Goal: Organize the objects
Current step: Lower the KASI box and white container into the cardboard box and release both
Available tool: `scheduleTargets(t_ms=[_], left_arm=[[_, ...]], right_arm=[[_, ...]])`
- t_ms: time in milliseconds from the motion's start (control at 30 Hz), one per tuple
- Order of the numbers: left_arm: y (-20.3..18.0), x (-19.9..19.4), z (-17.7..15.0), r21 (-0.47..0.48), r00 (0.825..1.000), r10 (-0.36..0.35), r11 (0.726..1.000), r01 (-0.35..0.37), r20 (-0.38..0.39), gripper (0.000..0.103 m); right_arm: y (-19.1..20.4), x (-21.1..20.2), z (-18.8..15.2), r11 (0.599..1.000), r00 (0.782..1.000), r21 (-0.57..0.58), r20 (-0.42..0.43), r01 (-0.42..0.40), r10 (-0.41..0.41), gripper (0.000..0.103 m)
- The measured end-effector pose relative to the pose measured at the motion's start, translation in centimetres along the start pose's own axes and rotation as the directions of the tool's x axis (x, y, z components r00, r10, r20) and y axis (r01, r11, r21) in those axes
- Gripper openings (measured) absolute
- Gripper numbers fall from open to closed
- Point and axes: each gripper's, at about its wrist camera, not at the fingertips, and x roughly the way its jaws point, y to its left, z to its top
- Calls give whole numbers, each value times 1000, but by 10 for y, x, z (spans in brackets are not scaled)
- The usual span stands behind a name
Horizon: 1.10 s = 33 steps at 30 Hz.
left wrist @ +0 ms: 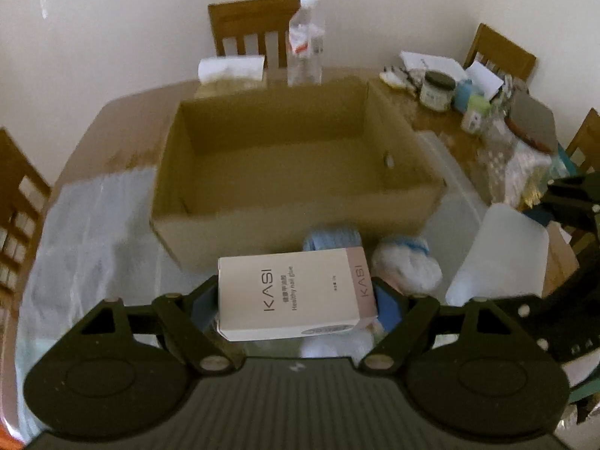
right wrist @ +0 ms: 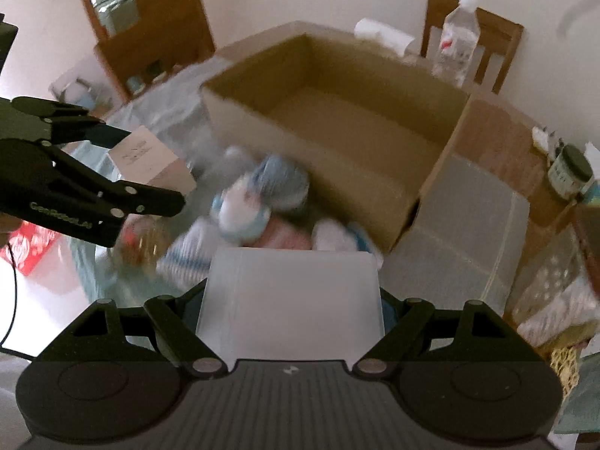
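A: How many grippers are there, and what does each one hold?

B: Two. The left gripper is clamped on a white carton printed KASI, held just in front of the box. The right gripper is clamped on a frosted plastic case, also in front of the box, toward its right corner.

A: Is the box loaded?

B: One cardboard box sits open on the table, and its floor shows bare brown board. A small grey mark sits on its right inner wall; what it is cannot be told.

A: What lies between the grippers and the box?

B: A heap of soft blue-and-white bundles is pressed against the near wall of the box. They are too blurred to count. Under the heap and left of the box spreads a crinkled plastic sheet.

A: And around the box?

B: Behind it stand one clear bottle with a white cap and one white roll. To the right of the box lies a clear flat lid, touching its side. Further right is a clutter with one dark-lidded jar, a small blue pot and a green-capped one.

A: Chairs?

B: Four wooden chairs show in the left wrist view: one behind the box, one to its left and two beyond the clutter. A wooden cabinet stands far left of the box.
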Motion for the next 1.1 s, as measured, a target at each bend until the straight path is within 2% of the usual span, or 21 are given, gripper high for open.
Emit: scheduleTargets(t_ms=[167,300,467,633,833,867,900,967,1100], left_arm=[[20,19,44,42,999,2,999,-4,39,82],[35,41,72,55,999,-1,999,-1,37,82],[50,71,96,26,999,27,999,-27,26,82],[56,91,103,22,1000,18,1000,-18,5,82],[63,108,103,25,1000,20,999,-20,-16,83],[64,110,103,21,1000,25,999,-24,-17,83],[66,113,103,16,999,30,999,-30,-18,89],[69,117,104,9,999,43,999,-43,-22,95],[73,118,106,0,999,48,999,-48,-21,96]], right_arm=[[-5,-1,38,1000,999,22,46,20,-21,87],[-11,4,66,998,995,34,85,44,-47,87],[-21,22,97,996,991,59,111,74,-80,87],[-31,45,117,990,991,124,105,70,-83,87],[-33,65,120,985,996,160,56,60,-70,87],[-33,67,119,985,996,164,51,58,-67,88],[-31,67,119,984,997,165,46,60,-68,90],[-29,68,119,982,994,162,46,92,-101,101],[-28,62,119,981,990,162,70,110,-123,103]])
